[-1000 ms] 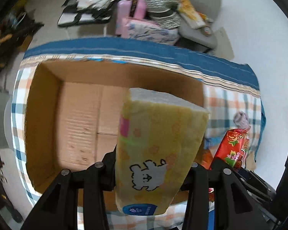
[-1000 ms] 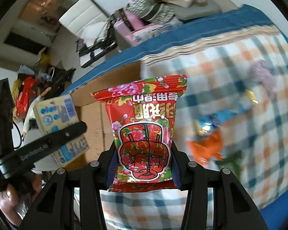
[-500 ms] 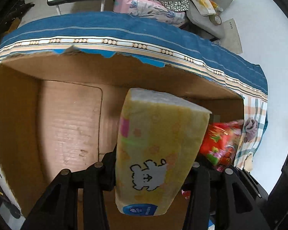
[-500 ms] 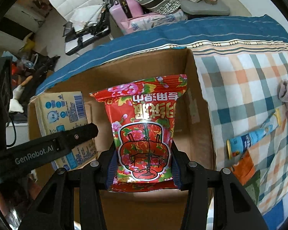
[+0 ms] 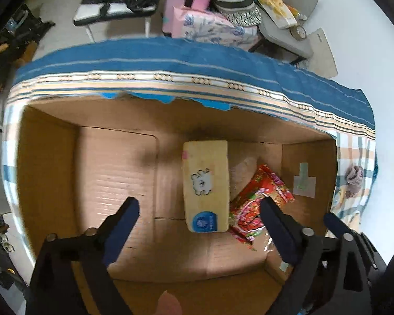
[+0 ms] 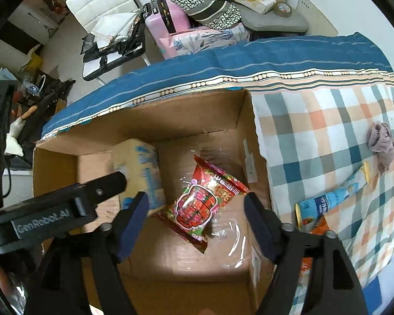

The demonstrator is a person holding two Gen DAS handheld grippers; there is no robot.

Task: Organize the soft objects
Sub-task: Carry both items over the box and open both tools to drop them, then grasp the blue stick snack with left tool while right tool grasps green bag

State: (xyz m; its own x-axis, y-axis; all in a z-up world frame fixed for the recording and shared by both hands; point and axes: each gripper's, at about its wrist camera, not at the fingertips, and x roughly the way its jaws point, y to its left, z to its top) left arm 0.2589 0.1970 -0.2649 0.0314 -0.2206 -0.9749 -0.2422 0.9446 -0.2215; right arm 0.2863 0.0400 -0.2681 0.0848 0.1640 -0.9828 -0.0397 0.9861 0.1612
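An open cardboard box (image 5: 47,173) (image 6: 170,113) sits on the checked cloth. A yellow tissue pack (image 5: 206,183) lies flat on the box floor, and shows blurred in the right wrist view (image 6: 141,168). A red snack bag (image 5: 260,204) (image 6: 205,204) lies beside it, to its right. My left gripper (image 5: 199,215) is open and empty above the box. My right gripper (image 6: 195,210) is open and empty above the red bag; its finger (image 5: 336,223) shows at the right of the left wrist view. The left gripper's body (image 6: 52,210) crosses the right wrist view.
On the checked cloth (image 6: 315,131) right of the box lie a purple-grey cloth lump (image 6: 380,144), a blue tube (image 6: 328,199) and an orange packet (image 6: 317,228). Behind the table stand a pink suitcase (image 6: 165,18), chairs and clutter.
Both grippers opened. The tissue pack dropped from the left one and the red bag from the right one onto the box floor. Both grippers now stand a little higher.
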